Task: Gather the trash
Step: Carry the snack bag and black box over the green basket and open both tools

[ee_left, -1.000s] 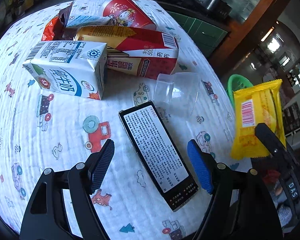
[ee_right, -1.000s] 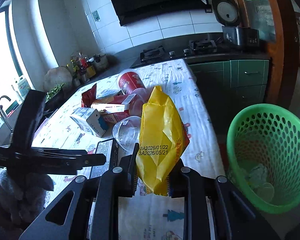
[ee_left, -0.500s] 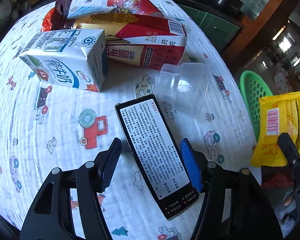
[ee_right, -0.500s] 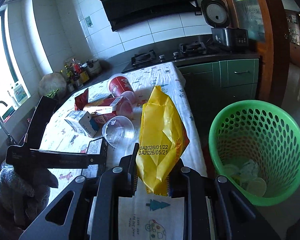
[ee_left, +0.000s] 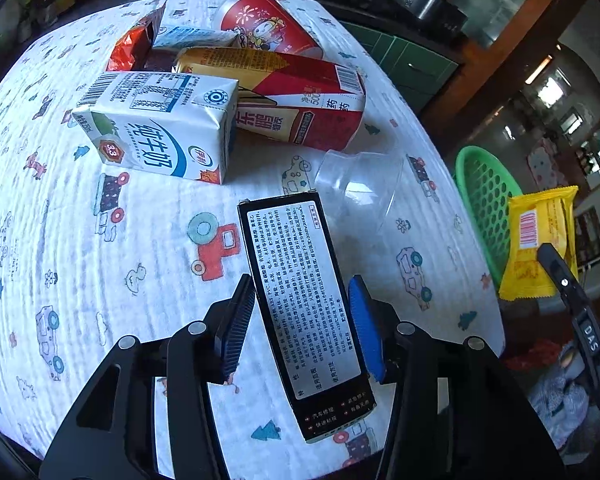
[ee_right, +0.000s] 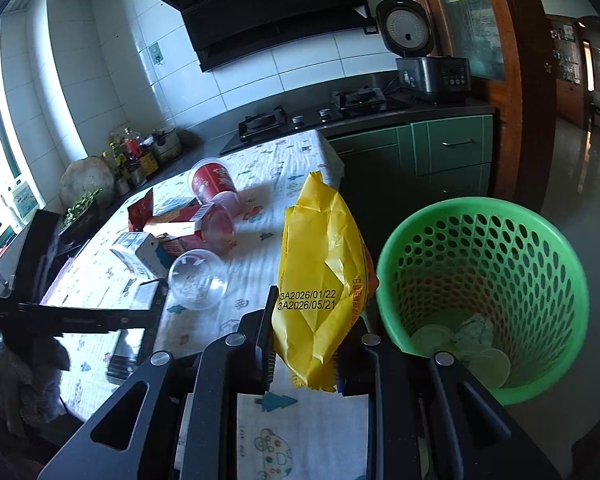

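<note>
Two grippers busy beside green basket (ee_right: 480, 280).
Right gripper (ee_right: 306, 344) clamping yellow packet (ee_right: 320, 280); left gripper (ee_left: 300, 320) closing around black box (ee_left: 300, 300), not yet pressing.

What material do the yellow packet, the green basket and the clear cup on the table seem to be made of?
The yellow packet looks like thin glossy plastic film: it is creased and has a crimped, serrated end seal. The green basket seems to be moulded plastic, smooth, with even rows of holes. The clear cup appears to be thin transparent plastic, not glass, though the look leaves that open: the cloth pattern shows through it.
</note>
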Tool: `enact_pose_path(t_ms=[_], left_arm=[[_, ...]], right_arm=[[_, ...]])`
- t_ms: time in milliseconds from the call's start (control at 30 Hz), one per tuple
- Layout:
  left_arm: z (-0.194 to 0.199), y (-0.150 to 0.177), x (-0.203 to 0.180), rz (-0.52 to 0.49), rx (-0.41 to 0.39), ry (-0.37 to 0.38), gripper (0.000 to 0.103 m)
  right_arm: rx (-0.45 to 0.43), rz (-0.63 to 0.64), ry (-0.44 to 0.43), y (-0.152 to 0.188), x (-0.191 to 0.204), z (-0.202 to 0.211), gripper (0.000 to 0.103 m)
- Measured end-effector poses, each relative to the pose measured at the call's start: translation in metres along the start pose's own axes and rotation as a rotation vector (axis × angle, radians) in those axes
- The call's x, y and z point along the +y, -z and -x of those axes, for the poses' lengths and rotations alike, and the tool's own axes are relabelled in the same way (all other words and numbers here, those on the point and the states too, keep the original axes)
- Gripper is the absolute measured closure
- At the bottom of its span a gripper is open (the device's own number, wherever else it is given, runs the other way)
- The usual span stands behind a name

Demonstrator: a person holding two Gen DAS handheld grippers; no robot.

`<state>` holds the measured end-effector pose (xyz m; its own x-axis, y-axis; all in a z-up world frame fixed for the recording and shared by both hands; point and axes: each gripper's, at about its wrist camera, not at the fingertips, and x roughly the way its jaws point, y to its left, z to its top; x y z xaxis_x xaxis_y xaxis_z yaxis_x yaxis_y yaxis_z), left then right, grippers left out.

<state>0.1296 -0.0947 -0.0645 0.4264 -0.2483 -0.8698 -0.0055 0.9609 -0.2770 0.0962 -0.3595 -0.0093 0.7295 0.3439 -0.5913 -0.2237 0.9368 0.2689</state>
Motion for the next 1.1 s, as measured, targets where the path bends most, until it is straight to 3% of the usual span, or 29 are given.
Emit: enact_pose_path(t_ms=[333, 633, 700, 767, 867, 1100], left_arm=[[0.048, 0.002, -0.001, -0.05, -0.062, 0.096, 0.055], [0.053, -0.03, -0.056, -0.138, -0.116, 0.21, 0.055], [0.05, -0.038, -0.075, -0.167, -0.12, 0.252, 0.055], [0.046, -0.045, -0.092, -0.194, -0.132, 0.279, 0.055], [0.04, -0.055, -0.118, -0.238, -0.153, 0.301, 0.055], [0.015, -0.076, -0.178, -0.326, -0.16, 0.351, 0.055]], right_arm=[[0.001, -0.059, 0.139, -0.004, -0.056, 0.006, 0.082], [0.032, -0.126, 0.29, -0.008, -0.121, -0.003, 0.079], [0.042, -0.143, 0.315, -0.007, -0.133, -0.007, 0.075], [0.048, -0.158, 0.335, -0.006, -0.141, -0.011, 0.061], [0.043, -0.173, 0.355, -0.006, -0.152, -0.013, 0.051], [0.022, -0.188, 0.362, -0.007, -0.161, -0.004, 0.043]])
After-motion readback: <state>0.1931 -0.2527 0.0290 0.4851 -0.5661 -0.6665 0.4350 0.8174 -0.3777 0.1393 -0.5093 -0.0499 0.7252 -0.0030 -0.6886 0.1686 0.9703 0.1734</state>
